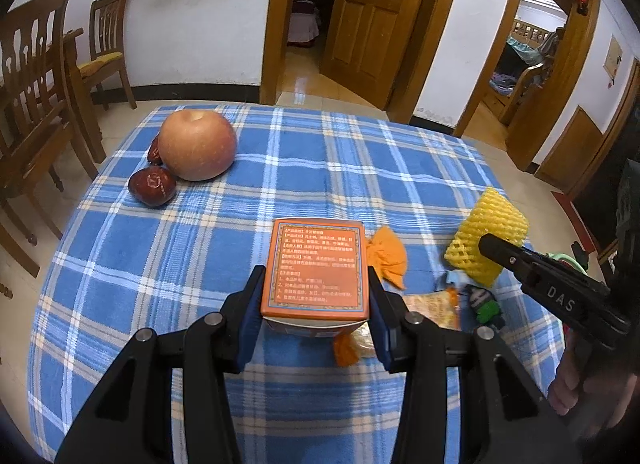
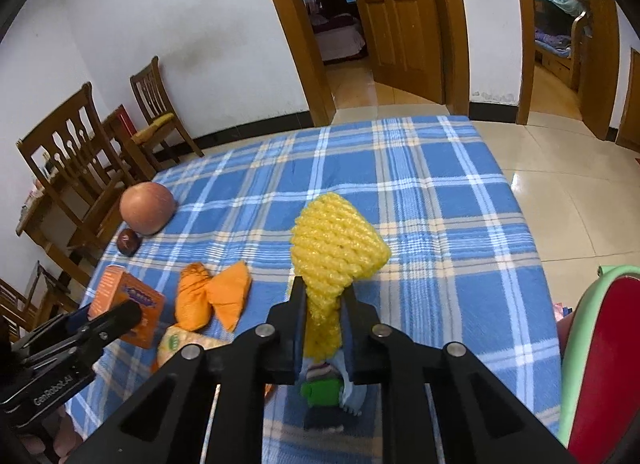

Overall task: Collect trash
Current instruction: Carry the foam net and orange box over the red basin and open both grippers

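The left gripper point(image 1: 316, 300) has its jaws clenched on the orange box point(image 1: 318, 268), lifted over the checked tabletop point(image 1: 304, 168). The right gripper point(image 2: 323, 328) grasps the yellow foam net point(image 2: 334, 248) between its jaws, above a crumpled orange wrapper point(image 2: 212, 298)

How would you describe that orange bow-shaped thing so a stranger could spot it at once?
On the blue plaid tablecloth, look between the orange printed cardboard box and the yellow foam fruit net. There lies a crumpled orange wrapper, pinched in the middle like a bow tie; its neighbours are boxy or netted.
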Demonstrator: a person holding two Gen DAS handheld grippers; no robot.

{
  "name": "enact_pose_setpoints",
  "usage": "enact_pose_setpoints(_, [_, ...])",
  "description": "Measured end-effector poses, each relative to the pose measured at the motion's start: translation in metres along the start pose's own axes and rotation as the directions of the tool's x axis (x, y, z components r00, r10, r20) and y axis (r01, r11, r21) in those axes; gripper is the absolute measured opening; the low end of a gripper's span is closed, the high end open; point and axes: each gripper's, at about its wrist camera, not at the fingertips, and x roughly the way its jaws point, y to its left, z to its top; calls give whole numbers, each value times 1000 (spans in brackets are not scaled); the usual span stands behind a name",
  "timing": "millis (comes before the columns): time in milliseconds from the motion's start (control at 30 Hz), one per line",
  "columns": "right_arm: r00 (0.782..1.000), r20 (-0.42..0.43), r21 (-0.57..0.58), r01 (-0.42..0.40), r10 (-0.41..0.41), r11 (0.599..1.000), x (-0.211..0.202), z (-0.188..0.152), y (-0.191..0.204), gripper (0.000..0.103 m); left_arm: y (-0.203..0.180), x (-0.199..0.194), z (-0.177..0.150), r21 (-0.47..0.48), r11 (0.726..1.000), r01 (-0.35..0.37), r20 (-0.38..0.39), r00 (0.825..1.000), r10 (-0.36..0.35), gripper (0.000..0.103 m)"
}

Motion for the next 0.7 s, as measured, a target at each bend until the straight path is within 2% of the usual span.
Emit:
enact_pose_setpoints(433, [997, 71, 59, -33, 29, 998, -65, -20, -24, 17, -47, -23, -6, 63, 995, 73, 9, 997, -73, 47])
enact_pose_setpoints(700, [994, 104, 101, 2, -13, 995, -100, -35, -50, 17, -85, -30, -13, 109, 984, 138, -7, 990, -138, 47])
